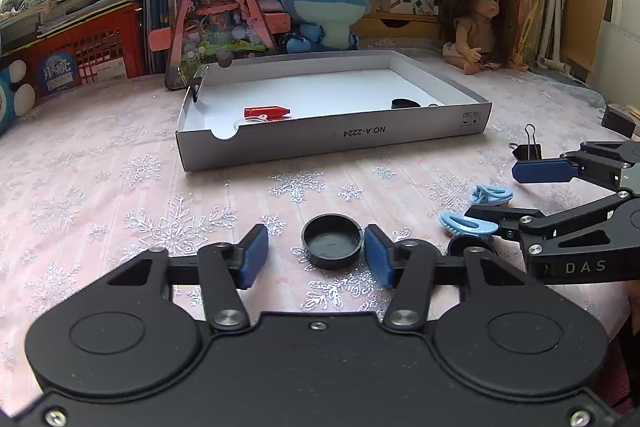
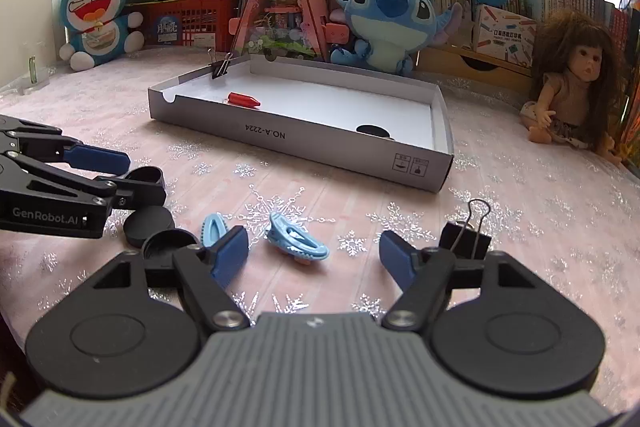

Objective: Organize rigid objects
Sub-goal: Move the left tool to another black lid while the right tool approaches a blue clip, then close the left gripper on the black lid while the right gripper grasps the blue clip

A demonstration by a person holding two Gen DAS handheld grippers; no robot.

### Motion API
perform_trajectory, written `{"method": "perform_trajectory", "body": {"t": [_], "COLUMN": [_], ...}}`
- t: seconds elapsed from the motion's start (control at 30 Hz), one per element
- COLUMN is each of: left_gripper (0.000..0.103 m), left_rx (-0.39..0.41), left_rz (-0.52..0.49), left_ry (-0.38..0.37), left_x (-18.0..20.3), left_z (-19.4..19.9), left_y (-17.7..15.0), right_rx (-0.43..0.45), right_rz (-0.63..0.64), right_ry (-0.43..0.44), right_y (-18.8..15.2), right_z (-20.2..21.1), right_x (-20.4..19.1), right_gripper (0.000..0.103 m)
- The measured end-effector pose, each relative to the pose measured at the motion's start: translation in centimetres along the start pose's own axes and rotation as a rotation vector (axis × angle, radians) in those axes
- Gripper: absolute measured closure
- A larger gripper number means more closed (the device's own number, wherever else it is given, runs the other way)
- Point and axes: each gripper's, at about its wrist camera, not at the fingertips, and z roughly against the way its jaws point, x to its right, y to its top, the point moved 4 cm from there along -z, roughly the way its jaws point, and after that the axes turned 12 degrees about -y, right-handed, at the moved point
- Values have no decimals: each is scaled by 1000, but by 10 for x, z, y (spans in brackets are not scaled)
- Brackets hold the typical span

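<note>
**Left gripper around black cap, right gripper open over blue clip**

Left gripper low over the snowflake tablecloth, jaws partly open with a black round cap between them, open side up. Right-side pad touches the cap rim; the left-side pad stands apart from it. Cap sits on the cloth, not lifted.

Right gripper wide open, nothing held. A light blue hair clip lies on the cloth between its fingers, touching neither pad. A second light blue clip sits just beside the left finger, partly hidden behind it. Two more black caps near it: one flat-side up, one open side up by the gripper body. Black binder clip just behind the right finger, handles up.

Grey shallow cardboard box further back, marked NO.A-2224. Inside: red crayon-like piece near the left end, dark round object near the right end, partly hidden by the wall. Another binder clip clamped on the box's far left corner.

Behind: blue plush toy, doll, pink triangular toy house, books.
</note>
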Motion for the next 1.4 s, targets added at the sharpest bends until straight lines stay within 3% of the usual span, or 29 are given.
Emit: {"method": "perform_trajectory", "body": {"t": [0.2,0.37,0.57,0.8,0.93,1.07,1.33,1.4], "left_gripper": [73,73,73,73,73,73,73,73], "left_rx": [5,8,8,11,11,12,20,20], "left_rz": [0,6,10,23,23,26,49,49], "left_ry": [-3,0,7,14,14,17,24,24], "left_x": [2,2,0,-4,-4,-5,-4,-4], "left_z": [0,0,1,3,3,3,3,3], "left_y": [1,1,1,0,0,0,1,1], "right_rx": [-14,-22,-46,-9,1,-5,-11,-18], "right_rz": [-41,1,-39,-50,-41,-54,-60,-59], "right_ry": [21,-20,-90,45,50,48,12,22], "right_y": [-1,-4,-3,-1,3,6,7,7], "right_z": [8,10,2,11,10,5,-1,-1], "right_x": [7,13,26,19,12,8,1,0], "right_gripper": [37,41,48,49,47,37,37,53]}}
